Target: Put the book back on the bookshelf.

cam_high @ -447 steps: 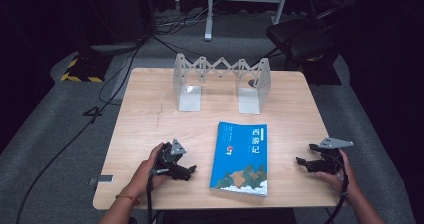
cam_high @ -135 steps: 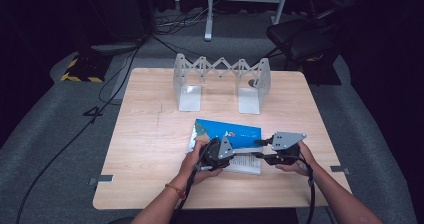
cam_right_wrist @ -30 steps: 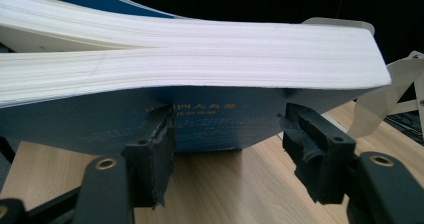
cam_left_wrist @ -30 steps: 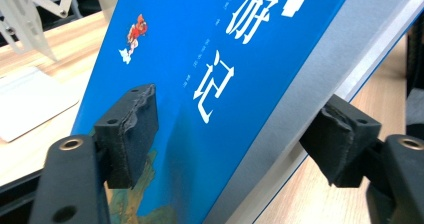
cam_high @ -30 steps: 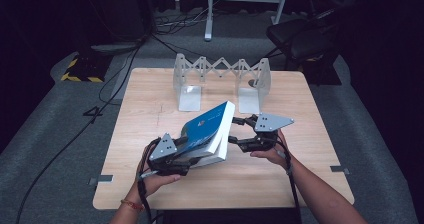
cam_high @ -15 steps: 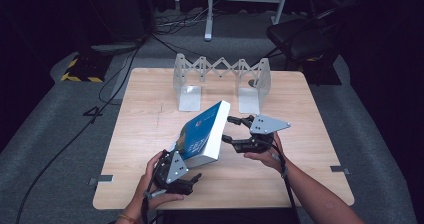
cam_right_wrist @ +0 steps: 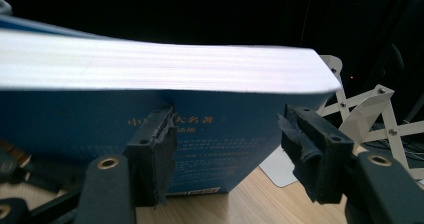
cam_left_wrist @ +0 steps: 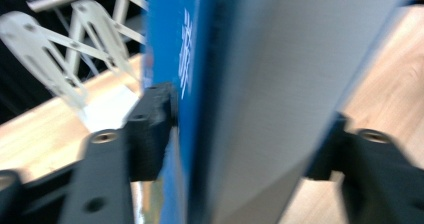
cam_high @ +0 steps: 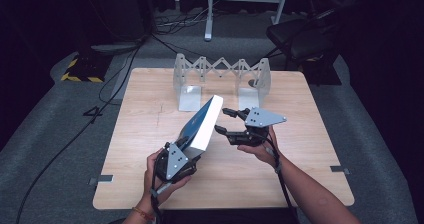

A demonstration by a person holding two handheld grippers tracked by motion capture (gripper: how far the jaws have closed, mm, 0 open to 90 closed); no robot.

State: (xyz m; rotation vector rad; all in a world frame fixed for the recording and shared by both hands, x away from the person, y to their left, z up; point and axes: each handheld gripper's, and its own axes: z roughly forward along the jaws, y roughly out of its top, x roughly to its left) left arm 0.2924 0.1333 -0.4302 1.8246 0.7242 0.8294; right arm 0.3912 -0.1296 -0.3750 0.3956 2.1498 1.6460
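The left gripper [cam_high: 186, 149] clamps the book [cam_high: 205, 121], which slants up and ahead of it; the right gripper [cam_high: 226, 120], jaws apart, sits just beside its page edge.

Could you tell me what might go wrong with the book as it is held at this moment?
The book is tilted up off the table, clamped only at its lower end by the left gripper, so it could pivot or slip. The right gripper stands open beside it, giving no support. The rack lies behind; a swing could strike it.
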